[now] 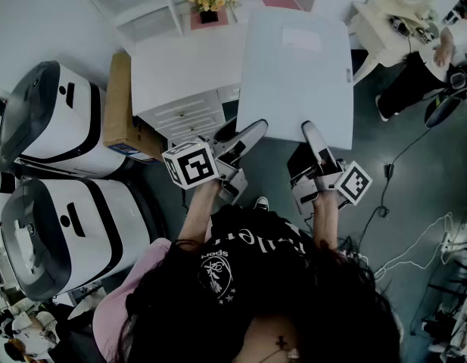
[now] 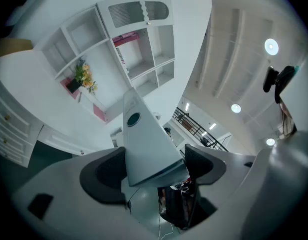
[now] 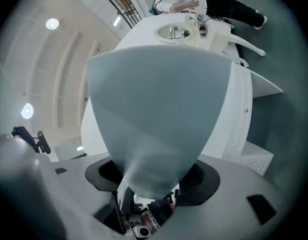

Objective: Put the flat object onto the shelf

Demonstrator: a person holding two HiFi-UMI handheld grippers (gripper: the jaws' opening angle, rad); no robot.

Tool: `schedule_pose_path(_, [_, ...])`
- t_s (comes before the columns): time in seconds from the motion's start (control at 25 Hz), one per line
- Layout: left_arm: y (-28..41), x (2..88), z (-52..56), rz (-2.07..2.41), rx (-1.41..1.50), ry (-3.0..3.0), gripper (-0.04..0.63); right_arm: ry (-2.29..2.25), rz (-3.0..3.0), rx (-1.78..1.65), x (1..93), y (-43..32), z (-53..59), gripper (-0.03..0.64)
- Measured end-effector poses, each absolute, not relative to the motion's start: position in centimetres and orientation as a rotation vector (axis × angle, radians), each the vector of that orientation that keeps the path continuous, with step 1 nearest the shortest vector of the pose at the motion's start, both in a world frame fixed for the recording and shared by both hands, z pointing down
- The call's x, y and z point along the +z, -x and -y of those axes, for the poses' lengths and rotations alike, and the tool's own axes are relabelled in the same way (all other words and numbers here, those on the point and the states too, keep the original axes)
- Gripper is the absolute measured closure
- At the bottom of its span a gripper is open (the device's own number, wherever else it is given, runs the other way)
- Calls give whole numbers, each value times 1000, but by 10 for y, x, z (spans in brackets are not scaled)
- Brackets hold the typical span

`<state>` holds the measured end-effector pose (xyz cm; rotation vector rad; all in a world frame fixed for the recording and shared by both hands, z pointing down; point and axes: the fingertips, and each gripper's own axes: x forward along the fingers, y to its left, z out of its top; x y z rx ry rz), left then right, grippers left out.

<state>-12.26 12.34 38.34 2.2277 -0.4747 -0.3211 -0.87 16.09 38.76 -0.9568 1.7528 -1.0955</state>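
A flat pale grey folder (image 1: 297,70) is held up in the air in front of me, with both grippers at its near edge. My left gripper (image 1: 247,137) grips the near left corner, and my right gripper (image 1: 313,136) grips the near edge further right. In the left gripper view the folder (image 2: 144,139) stands edge-on between the jaws of the left gripper (image 2: 154,171), its thick spine filling the gap. In the right gripper view its broad face (image 3: 158,109) rises from between the pads of the right gripper (image 3: 156,179). The white shelf unit (image 2: 139,49) stands ahead, partly seen at the top left (image 1: 138,6).
A white drawer cabinet (image 1: 184,74) stands below the folder, with a flower pot (image 1: 209,1) behind it and a cardboard box (image 1: 121,104) at its left. Two white-and-black machines (image 1: 48,112) (image 1: 59,225) fill the left. A person (image 1: 426,59) works at a table at the far right. Cables (image 1: 415,240) lie on the floor.
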Motion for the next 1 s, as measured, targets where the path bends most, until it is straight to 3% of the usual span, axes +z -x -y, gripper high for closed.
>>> schedule_pose_path(1.0, [53,388,-104,526,-349,-2197,224,915,-1809,-1089,389,-61,-135,314])
